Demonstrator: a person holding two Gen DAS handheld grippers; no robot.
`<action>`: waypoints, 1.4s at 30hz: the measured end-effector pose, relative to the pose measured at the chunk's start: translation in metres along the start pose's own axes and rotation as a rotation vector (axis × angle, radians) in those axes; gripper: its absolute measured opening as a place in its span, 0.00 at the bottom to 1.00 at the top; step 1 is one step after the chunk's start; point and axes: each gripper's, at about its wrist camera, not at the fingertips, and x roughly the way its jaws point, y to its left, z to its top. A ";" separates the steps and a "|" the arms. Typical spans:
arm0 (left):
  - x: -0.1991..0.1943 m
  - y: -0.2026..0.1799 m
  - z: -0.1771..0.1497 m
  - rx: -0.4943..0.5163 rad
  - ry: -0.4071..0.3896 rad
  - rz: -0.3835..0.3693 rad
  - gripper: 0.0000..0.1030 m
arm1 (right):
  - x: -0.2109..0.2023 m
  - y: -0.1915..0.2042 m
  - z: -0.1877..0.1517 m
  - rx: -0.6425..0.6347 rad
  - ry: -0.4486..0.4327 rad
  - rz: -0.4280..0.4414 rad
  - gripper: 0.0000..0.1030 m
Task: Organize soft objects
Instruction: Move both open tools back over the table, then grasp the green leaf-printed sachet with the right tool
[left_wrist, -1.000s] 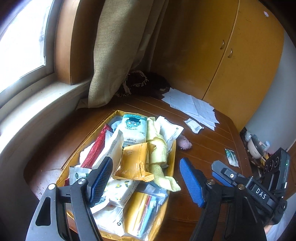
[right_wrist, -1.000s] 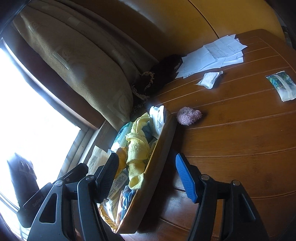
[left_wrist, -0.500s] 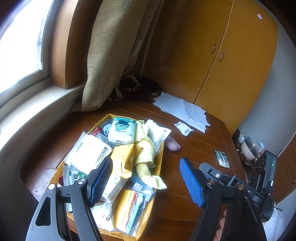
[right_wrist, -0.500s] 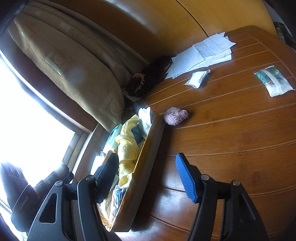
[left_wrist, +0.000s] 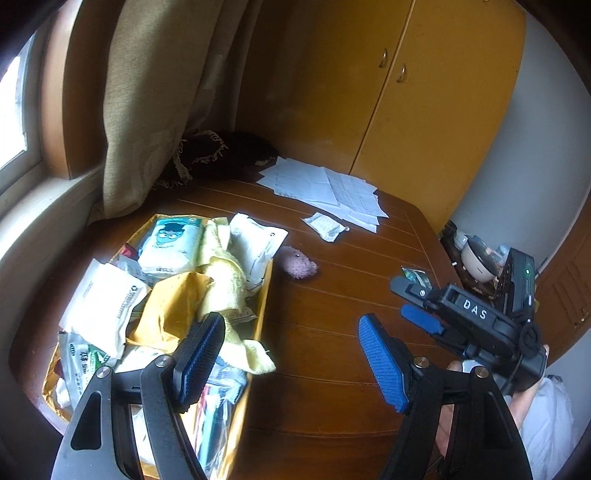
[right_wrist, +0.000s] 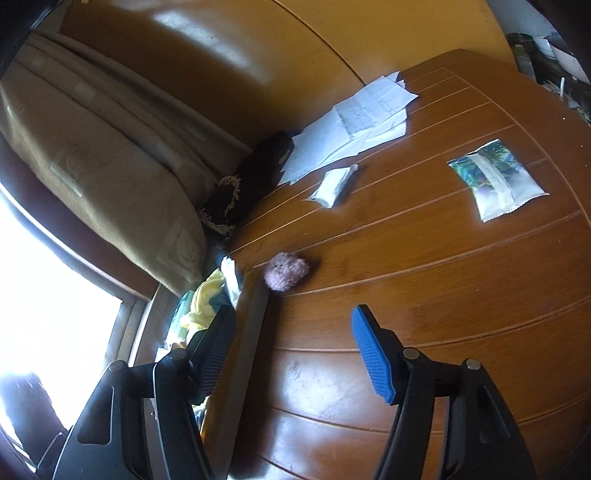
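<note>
Yellow tray on the wooden tabletop, heaped with white tissue packs, a yellow cloth and a padded envelope. Pink fuzzy ball lies just beside the tray's far corner, nothing blocking it. Beyond the tray: papers, two sachets. Left tool and right tool both gape, empty.

A small pink fuzzy plush lies on the bare wooden table, just beside the yellow tray's far right corner; a crumpled yellow towel drapes over soft white packets heaped inside the tray, its end hanging over the right rim.
</note>
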 end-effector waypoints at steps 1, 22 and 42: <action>0.005 -0.003 0.000 0.007 0.012 -0.007 0.76 | 0.001 -0.005 0.006 0.009 -0.004 -0.026 0.63; 0.052 -0.020 0.007 0.050 0.098 -0.032 0.76 | 0.012 -0.068 0.081 -0.003 -0.243 -0.566 0.70; 0.044 -0.023 0.001 0.038 0.110 -0.017 0.76 | 0.035 -0.078 0.082 -0.016 -0.133 -0.623 0.70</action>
